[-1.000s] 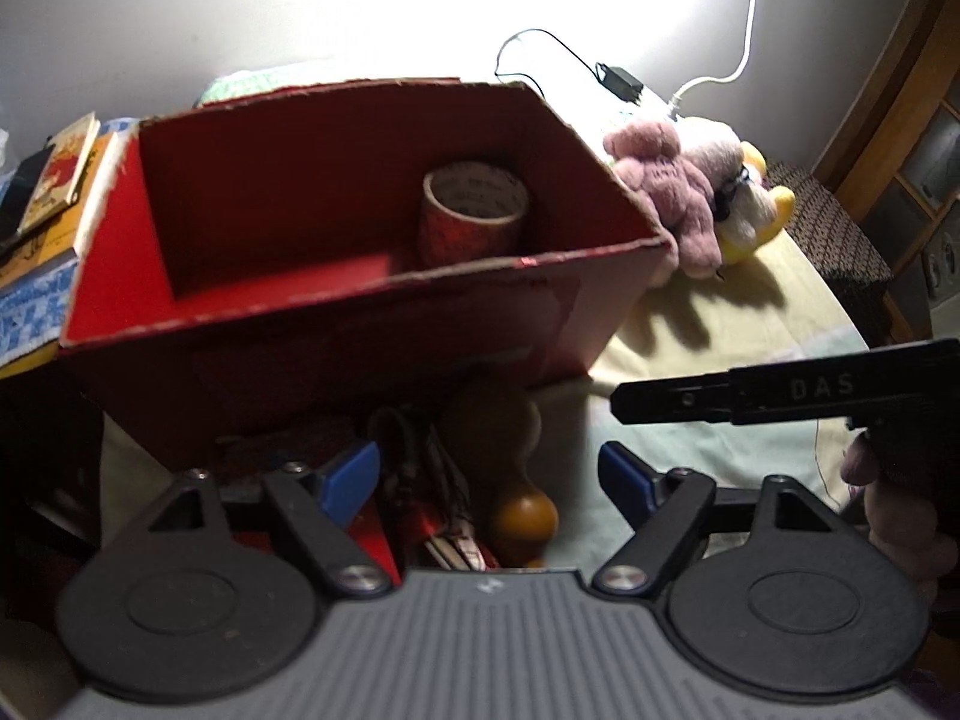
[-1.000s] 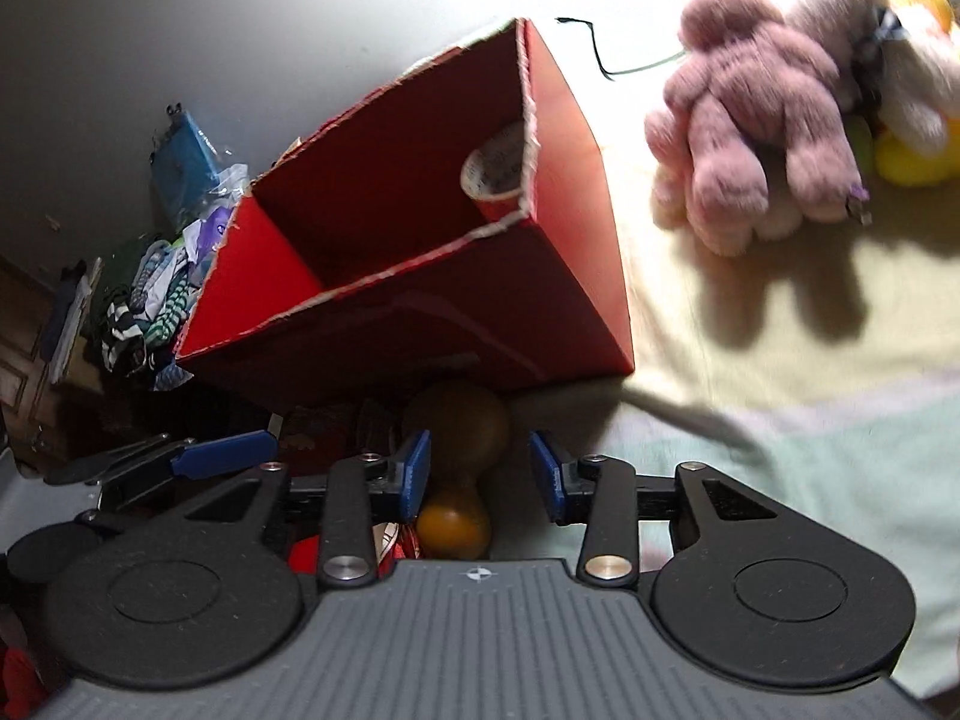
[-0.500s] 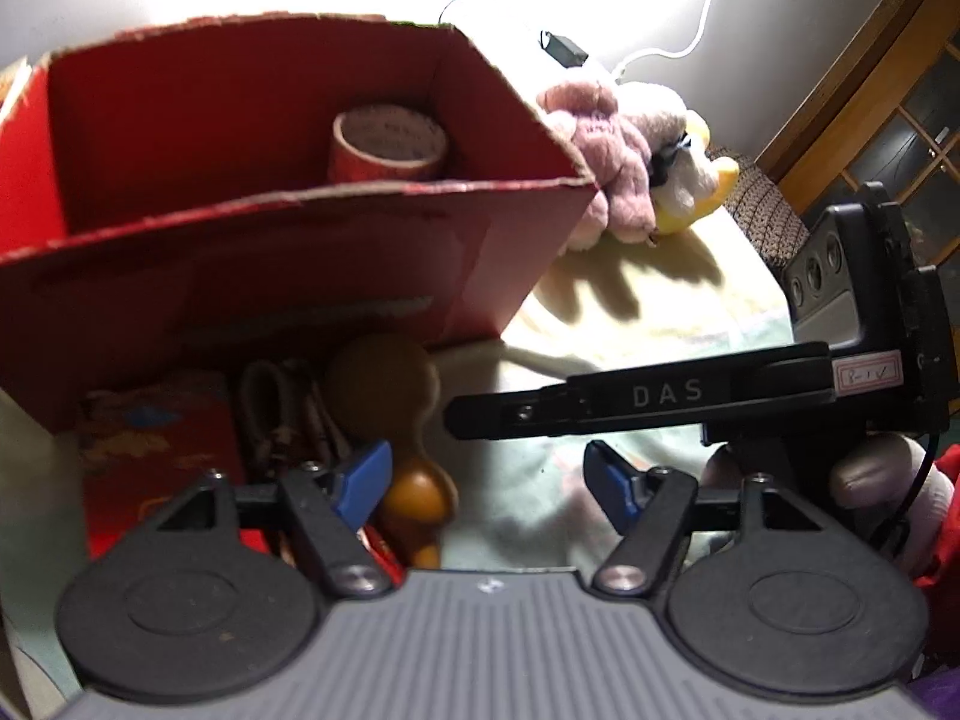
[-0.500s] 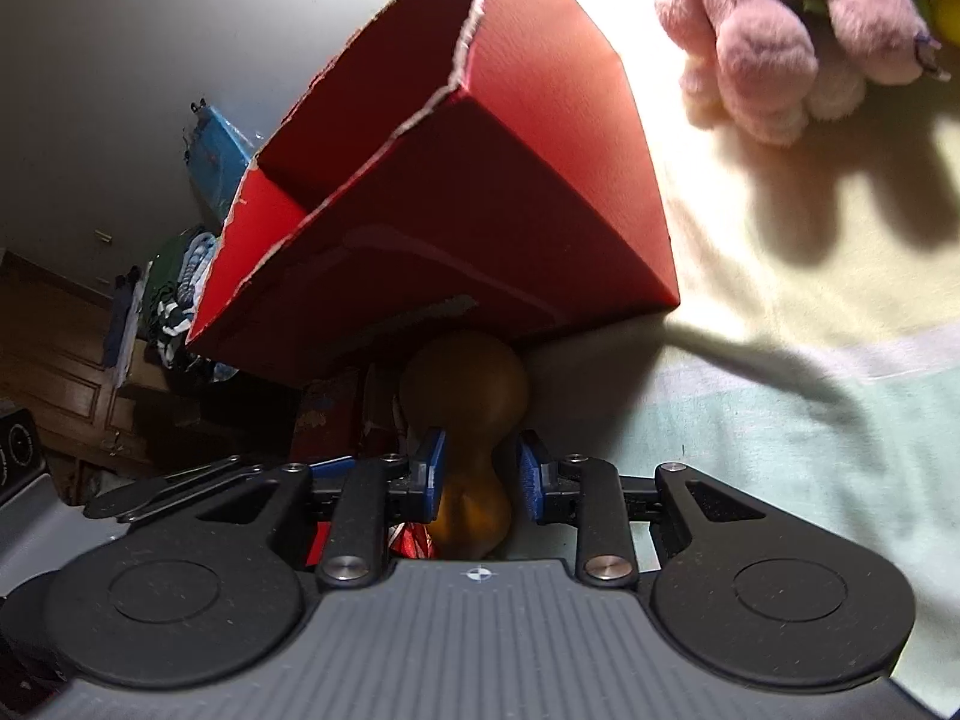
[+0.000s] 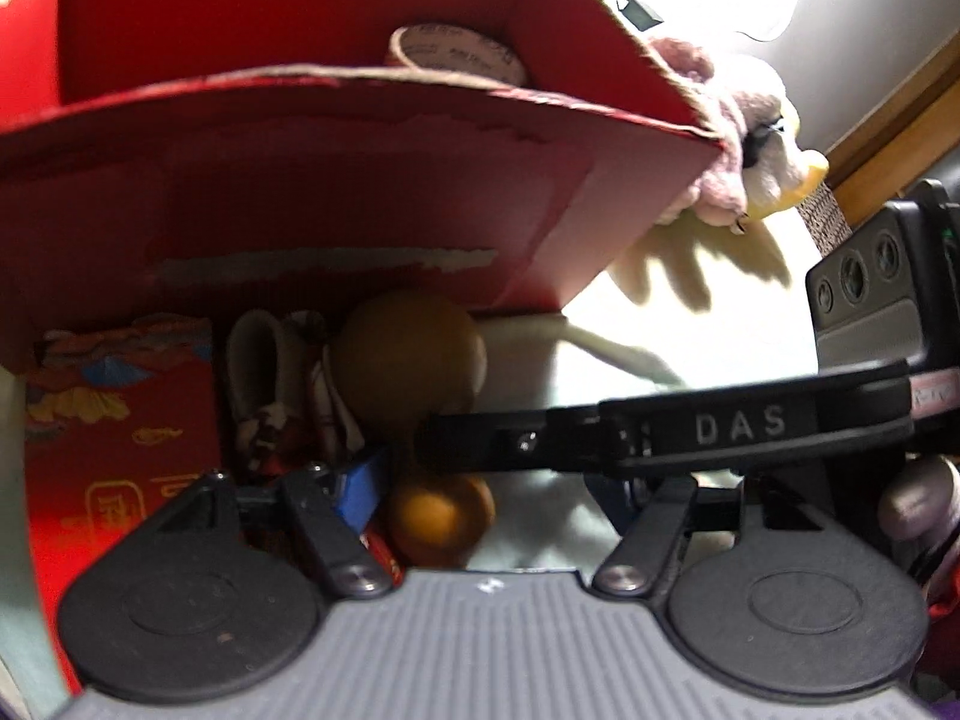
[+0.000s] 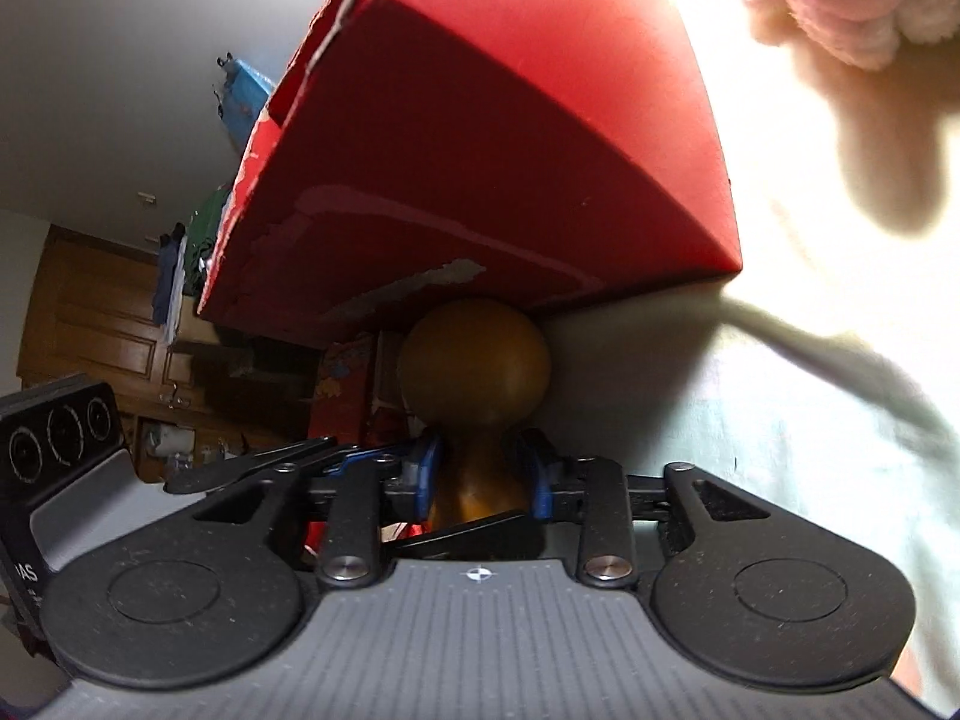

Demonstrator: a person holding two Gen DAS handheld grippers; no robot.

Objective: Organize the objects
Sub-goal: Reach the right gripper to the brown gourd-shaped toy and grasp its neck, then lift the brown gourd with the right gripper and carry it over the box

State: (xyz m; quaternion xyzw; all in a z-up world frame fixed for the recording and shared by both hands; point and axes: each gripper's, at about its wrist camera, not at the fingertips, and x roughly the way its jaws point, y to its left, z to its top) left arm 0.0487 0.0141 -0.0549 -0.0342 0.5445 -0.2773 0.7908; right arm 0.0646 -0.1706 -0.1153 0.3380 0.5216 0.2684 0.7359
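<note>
A brown wooden gourd (image 6: 474,360) lies on the bedsheet against the front wall of a red cardboard box (image 6: 480,138). My right gripper (image 6: 480,474) is shut on the gourd's narrow neck, a blue pad pressed against each side. From the left wrist, the gourd (image 5: 414,360) shows with one of the right gripper's black fingers (image 5: 660,432) lying across its neck. My left gripper (image 5: 486,498) stands open just in front of the gourd's small bulb, holding nothing. Its right pad is hidden behind that finger. The box (image 5: 360,180) holds a tape roll (image 5: 456,51).
A red printed packet (image 5: 120,450) and a tangle of straps (image 5: 270,396) lie left of the gourd. Plush toys (image 5: 732,180) sit past the box's right corner. Pale bedsheet (image 6: 780,390) spreads to the right. A wooden cabinet (image 6: 90,330) stands far left.
Both grippers have dropped lower and closer to the gourd. The right gripper's pads have slid forward around the neck and closed onto it. The left stayed open.
</note>
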